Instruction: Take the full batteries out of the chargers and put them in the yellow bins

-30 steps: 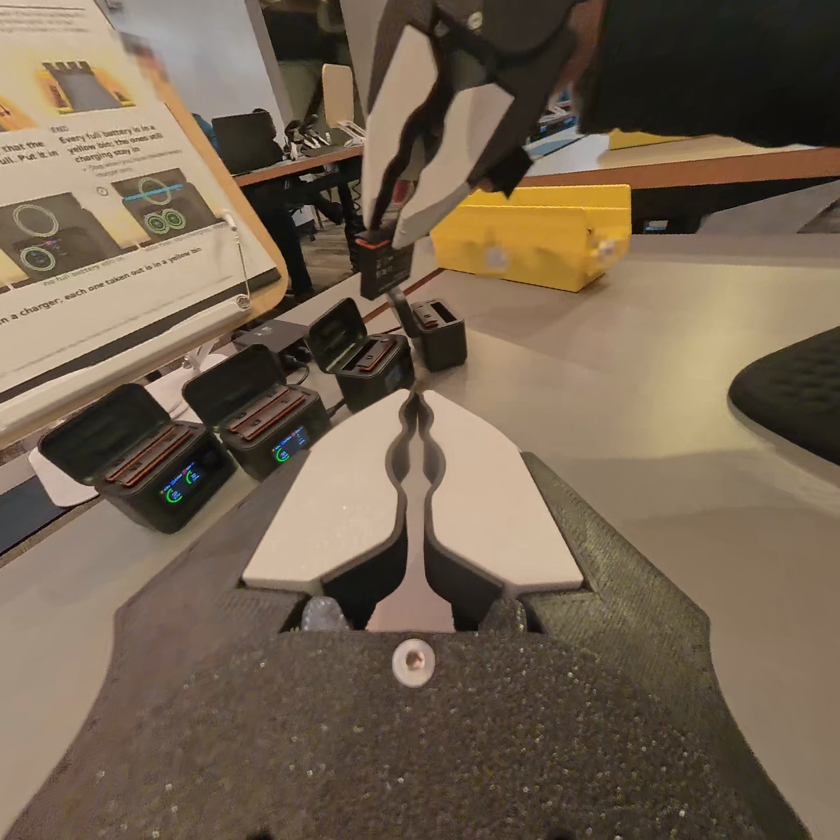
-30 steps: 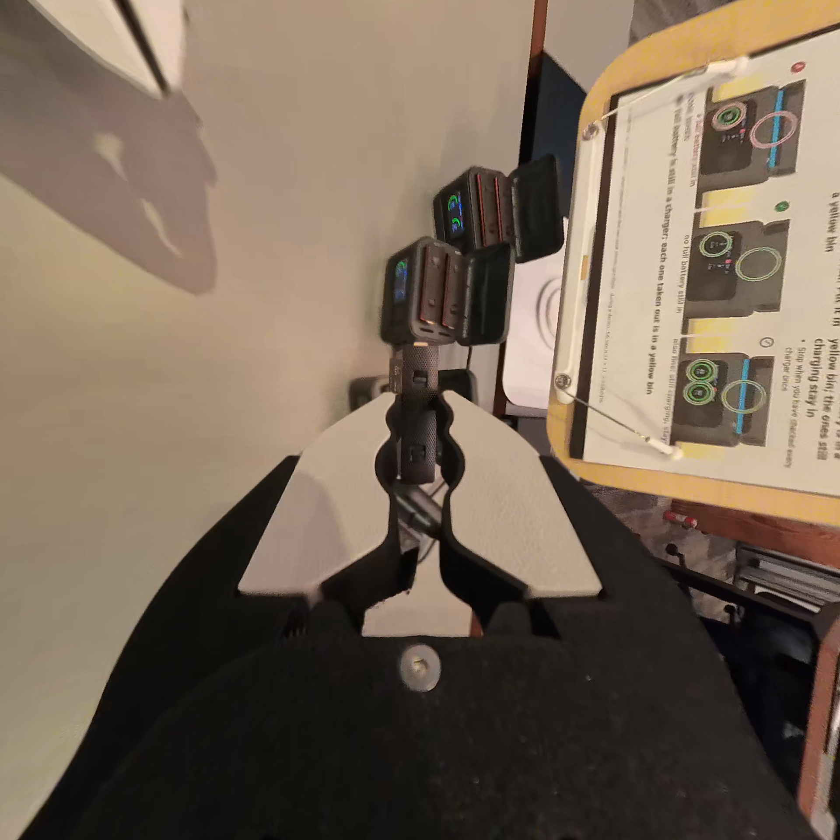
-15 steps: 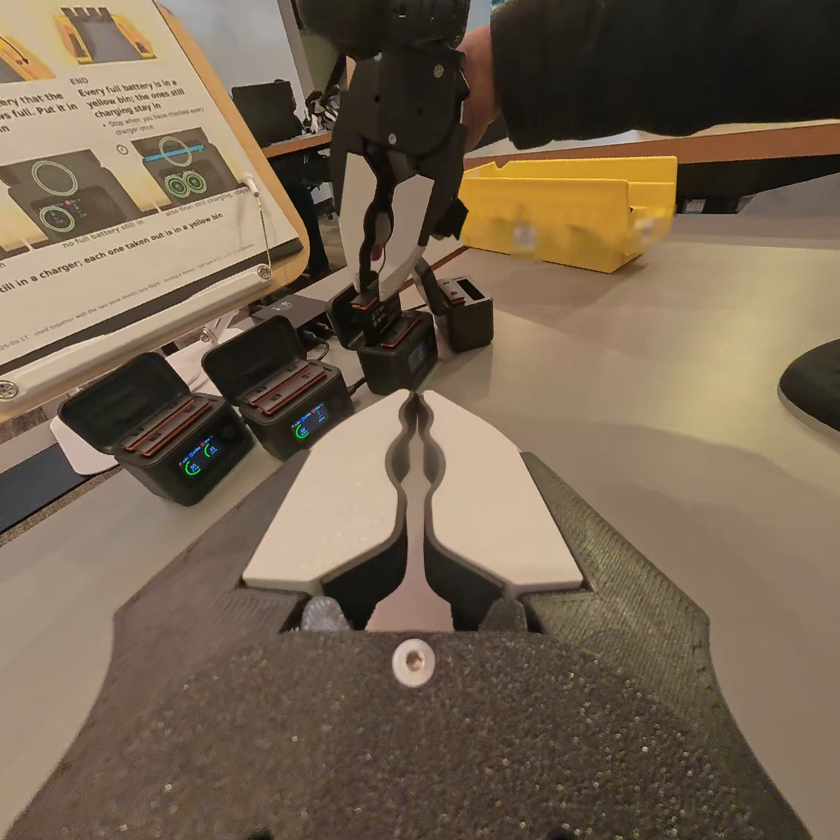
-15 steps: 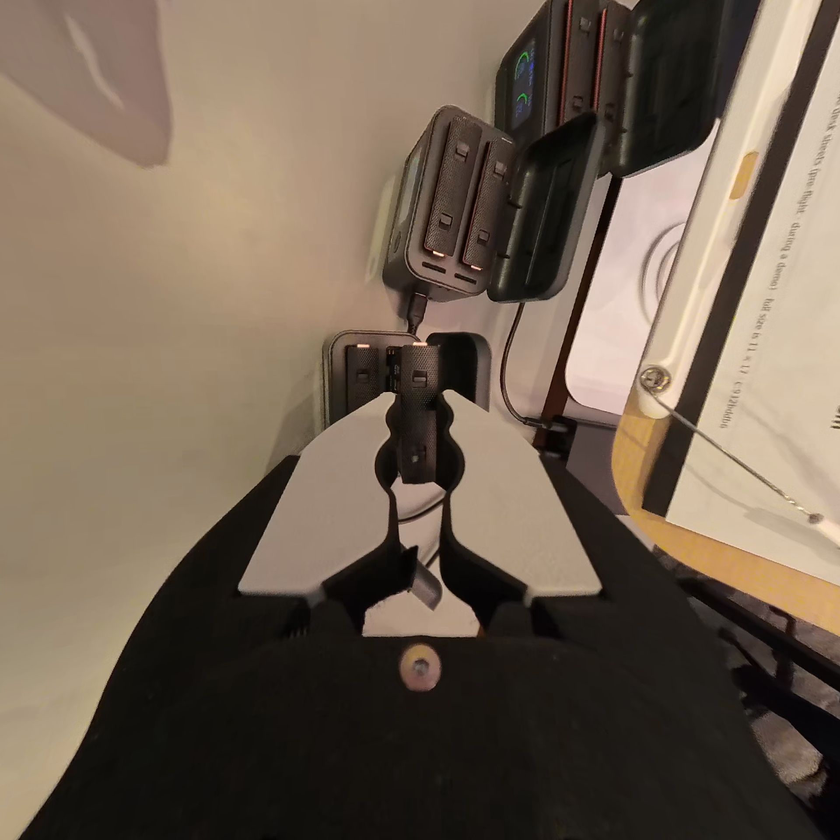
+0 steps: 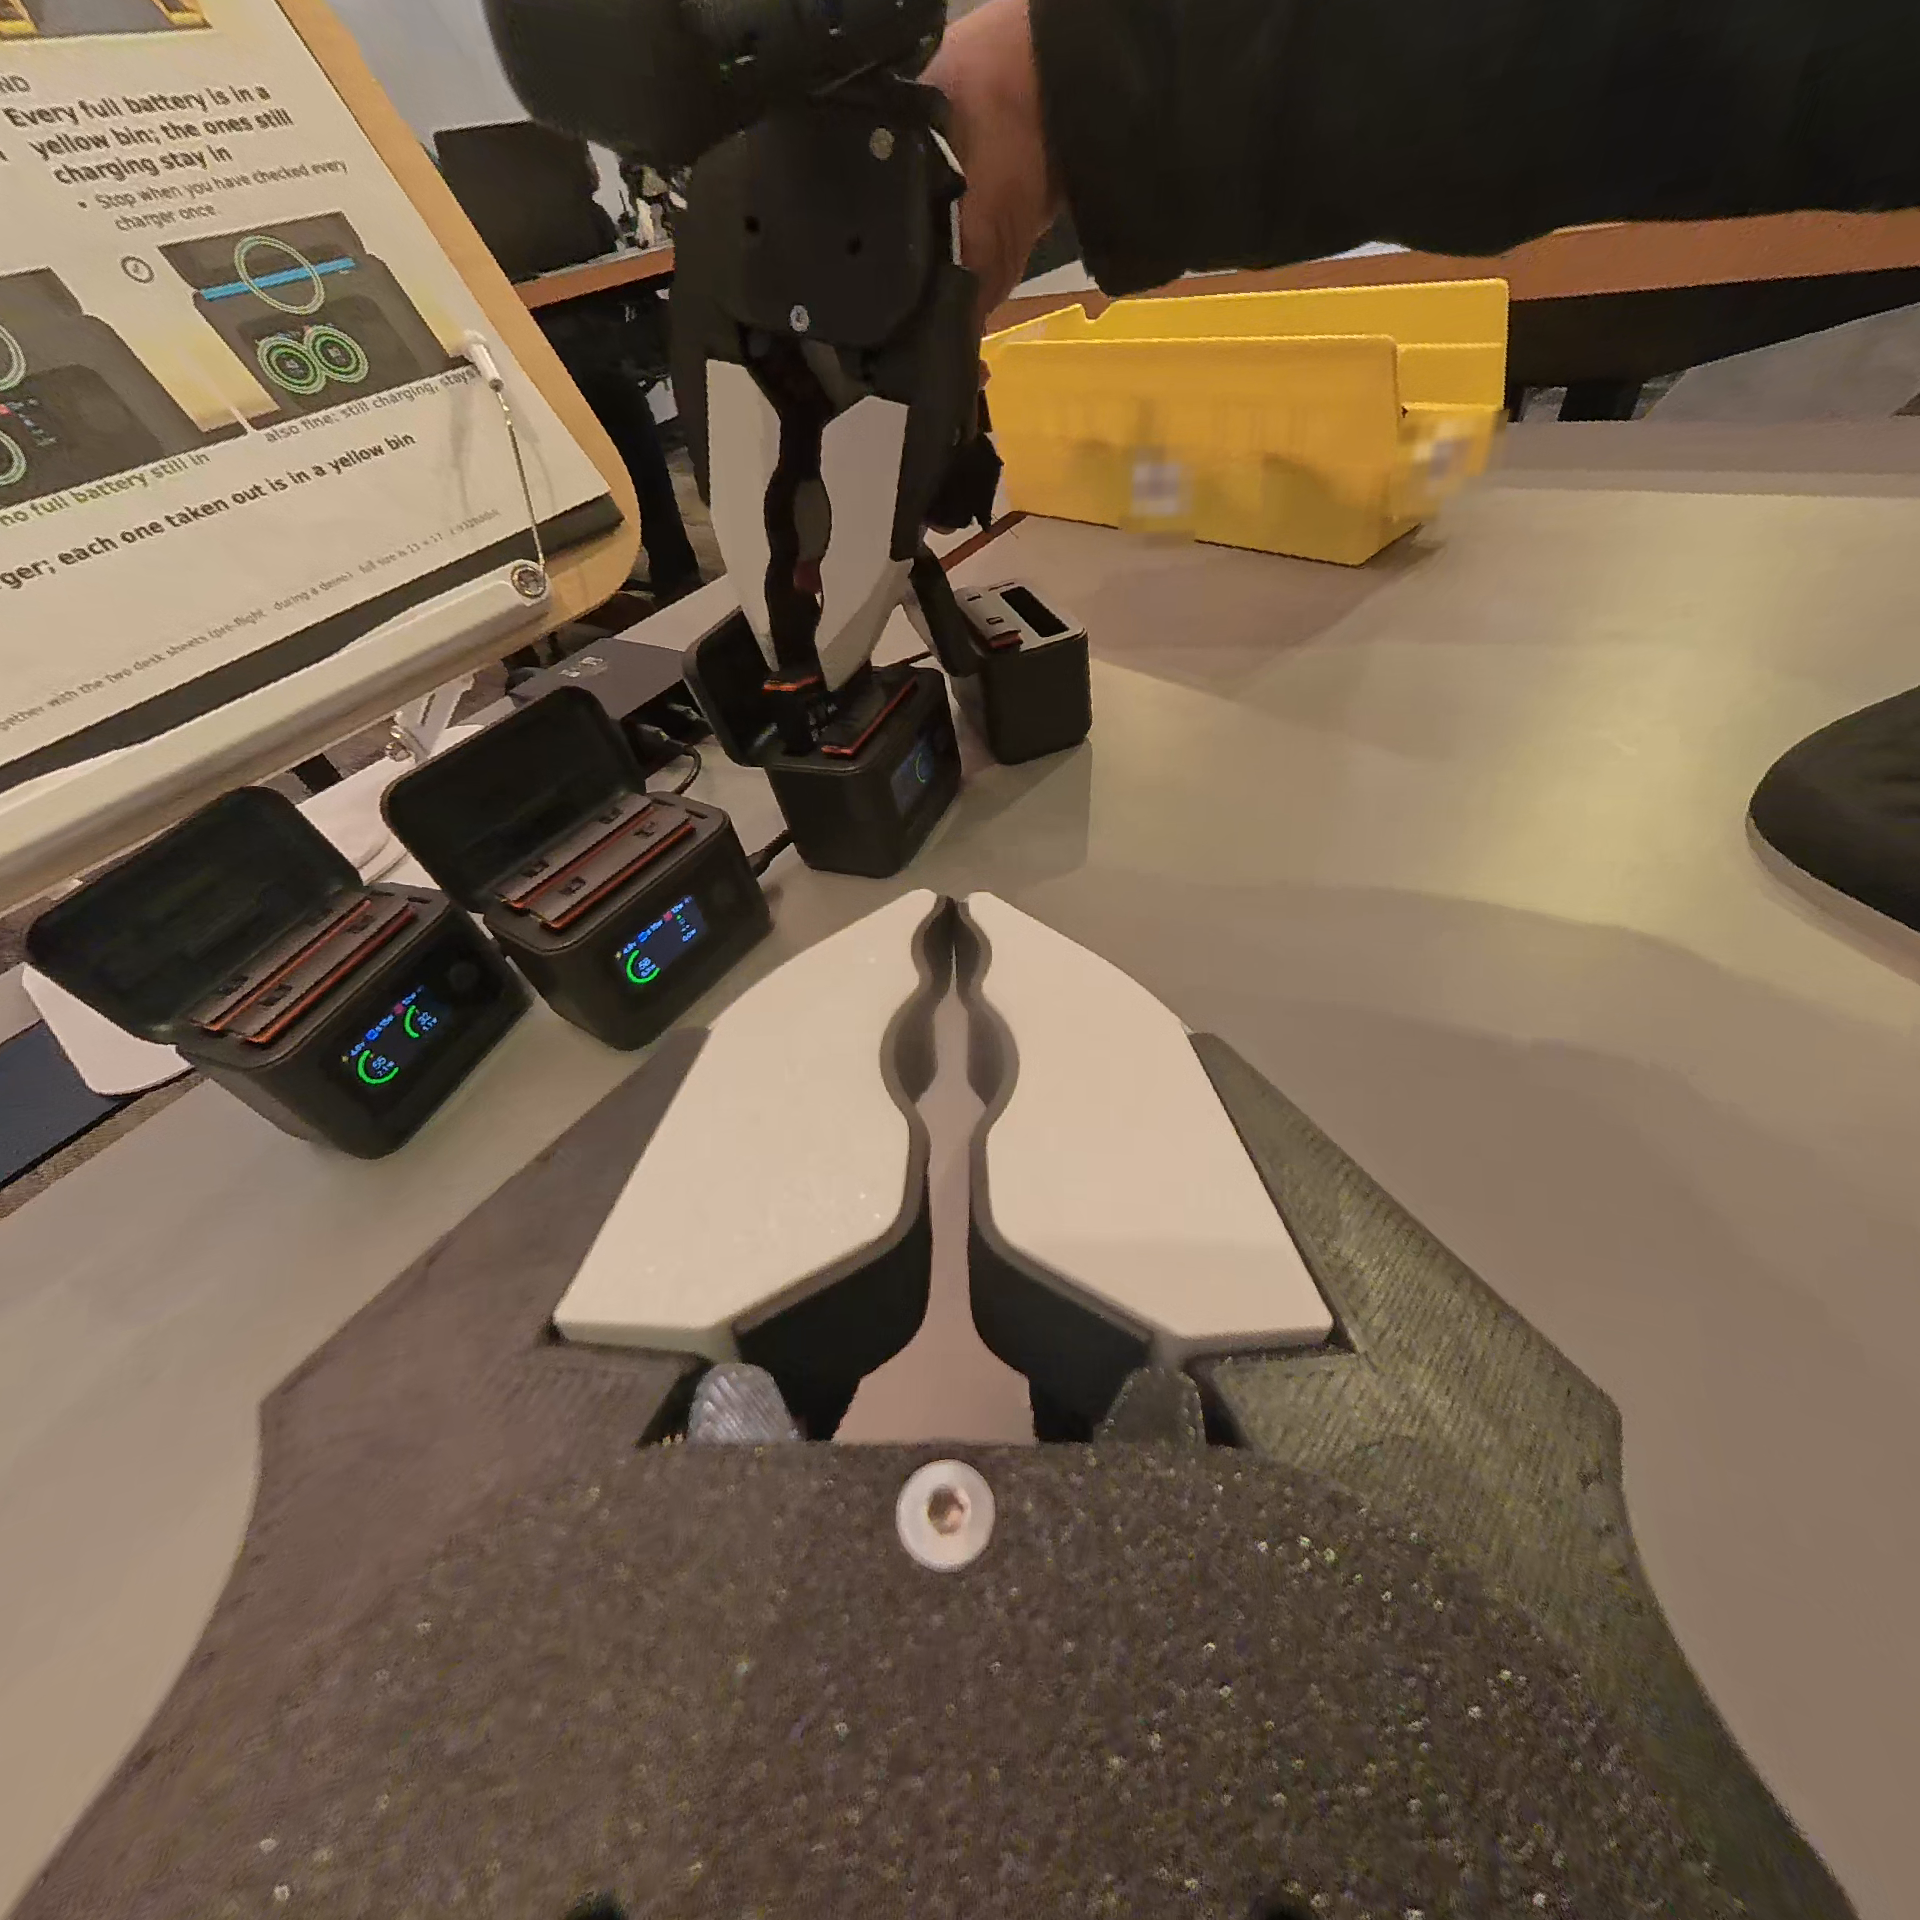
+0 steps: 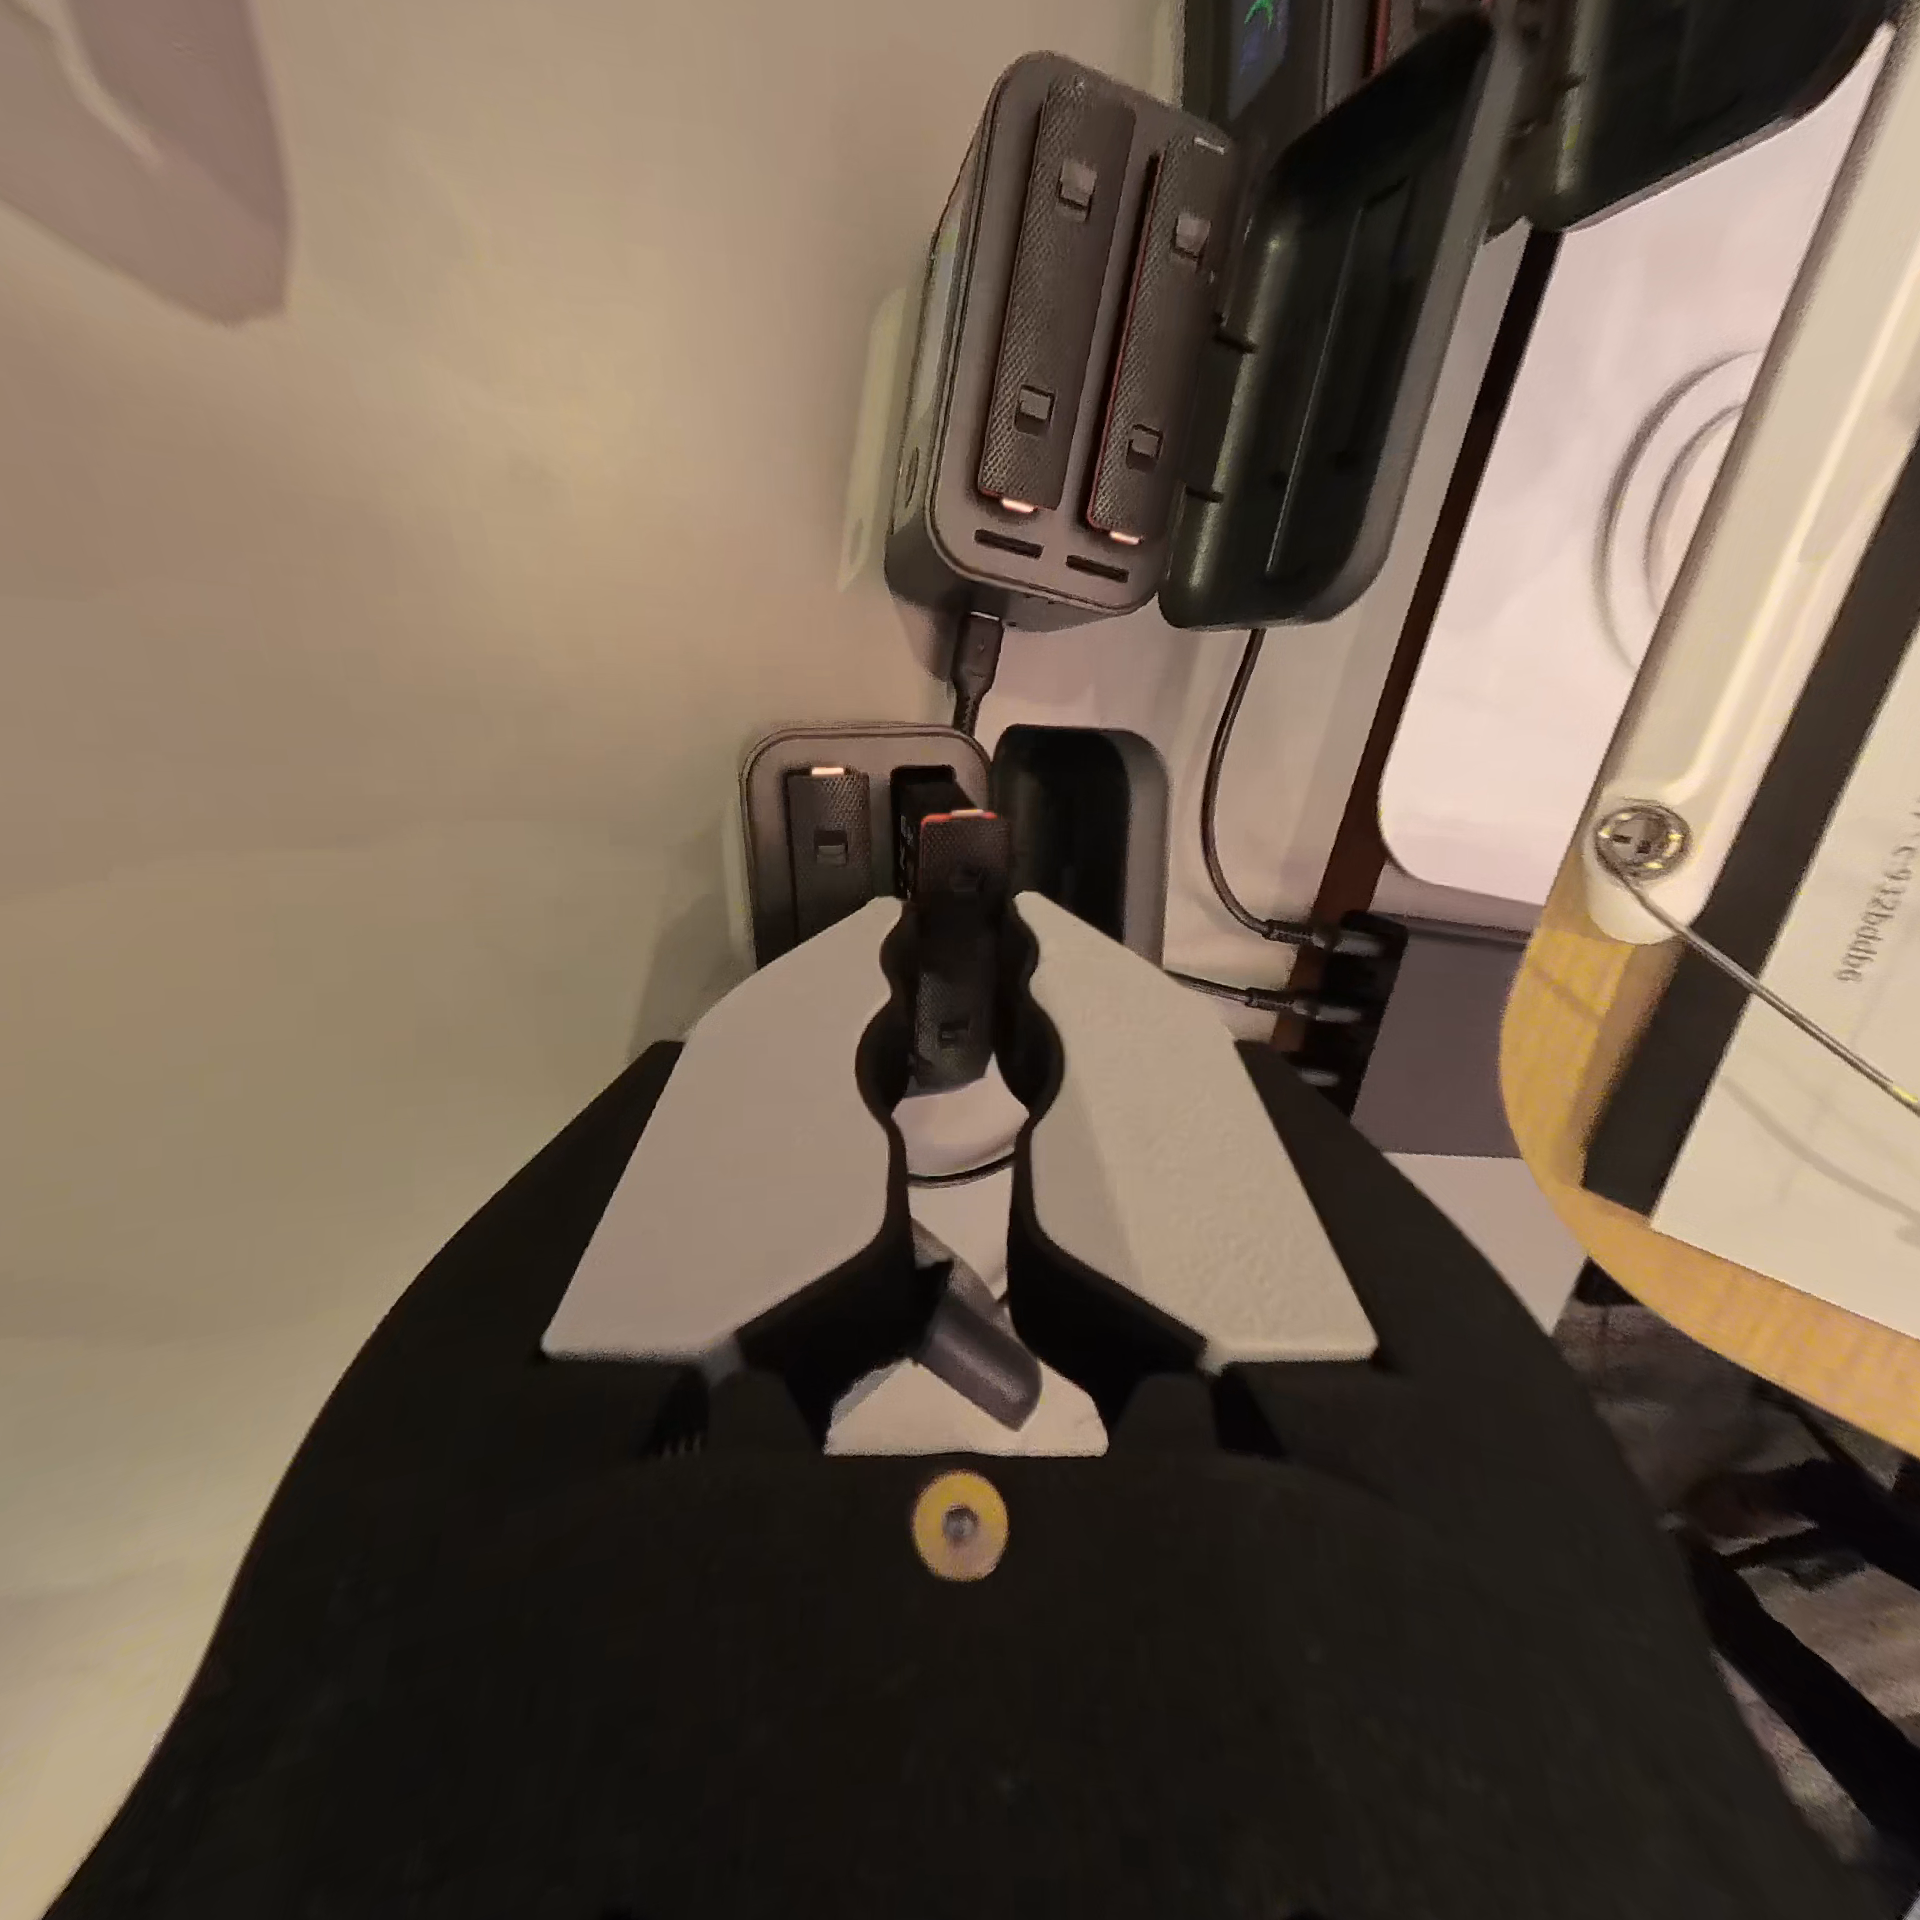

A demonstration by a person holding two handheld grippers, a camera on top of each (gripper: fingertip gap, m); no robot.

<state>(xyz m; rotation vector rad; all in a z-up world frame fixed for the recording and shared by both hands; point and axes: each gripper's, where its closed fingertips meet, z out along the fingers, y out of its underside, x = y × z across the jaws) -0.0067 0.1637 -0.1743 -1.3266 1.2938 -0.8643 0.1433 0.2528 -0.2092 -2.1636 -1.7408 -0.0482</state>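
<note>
My right gripper [image 6: 961, 914] is shut on a black battery [image 6: 961, 883] with an orange end. It holds the battery upright at the empty slot of an open charger [image 6: 769, 831], beside a second battery [image 6: 826, 842] seated there. The left wrist view shows this gripper [image 5: 805, 675] from the front, with the battery's [image 5: 795, 707] lower end at that charger's [image 5: 862, 800] top. My left gripper [image 5: 951, 909] is shut with nothing between its fingers, low over the table in front of the chargers. The yellow bin [image 5: 1247, 416] stands at the far right.
Two more open chargers [image 5: 613, 935] [image 5: 312, 1039] with lit screens stand to the left, each with two batteries. A small black charger [image 5: 1029, 675] stands behind. An instruction board [image 5: 260, 364] leans over them. A black pad [image 5: 1849, 821] lies at the right. Cables [image 6: 1226, 790] run behind. One gripper's finger ends stand about 20 cm off the other's.
My right gripper has come down with the battery from above the table to the open charger's empty slot. My left gripper stays shut and has drifted slightly closer to the chargers.
</note>
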